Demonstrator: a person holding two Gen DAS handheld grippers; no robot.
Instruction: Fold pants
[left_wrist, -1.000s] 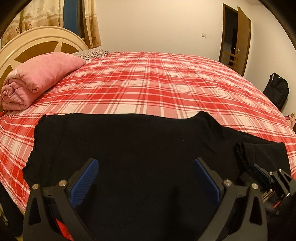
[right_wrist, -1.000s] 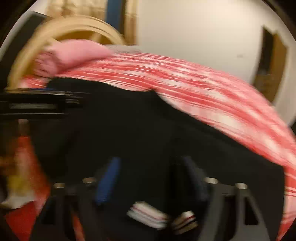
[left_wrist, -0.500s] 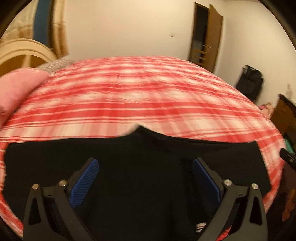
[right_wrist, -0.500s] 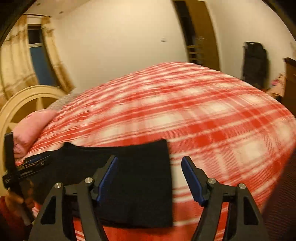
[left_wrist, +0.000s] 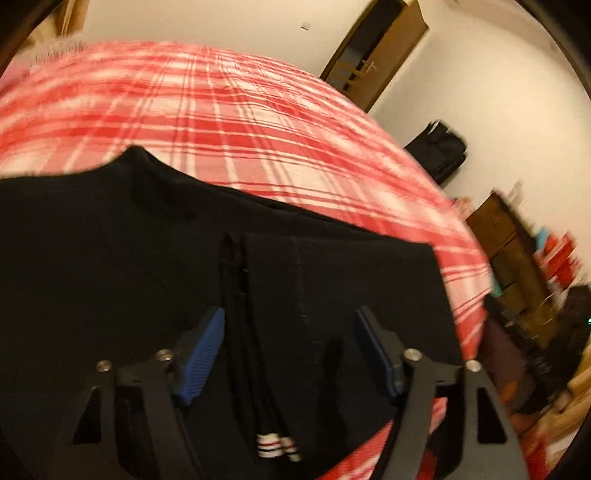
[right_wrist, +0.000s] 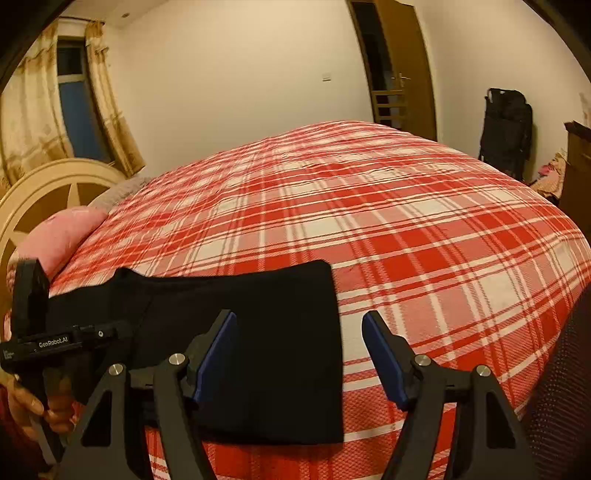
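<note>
Black pants lie flat along the near edge of a bed with a red and white plaid cover. The waistband end has black drawstrings with striped tips. My left gripper is open and empty, just above the waistband and drawstrings. In the right wrist view the pants end at a straight edge on the bed cover. My right gripper is open and empty over that end edge. The left gripper's body and the hand holding it show at the left there.
A rolled pink blanket and a cream headboard are at the bed's left end. A wooden door, a black bag and a brown dresser stand by the walls to the right.
Both views have swung right along the pants toward the waistband end. My left gripper now hovers over the drawstrings. My right gripper has left the cloth and stands open at the end edge.
</note>
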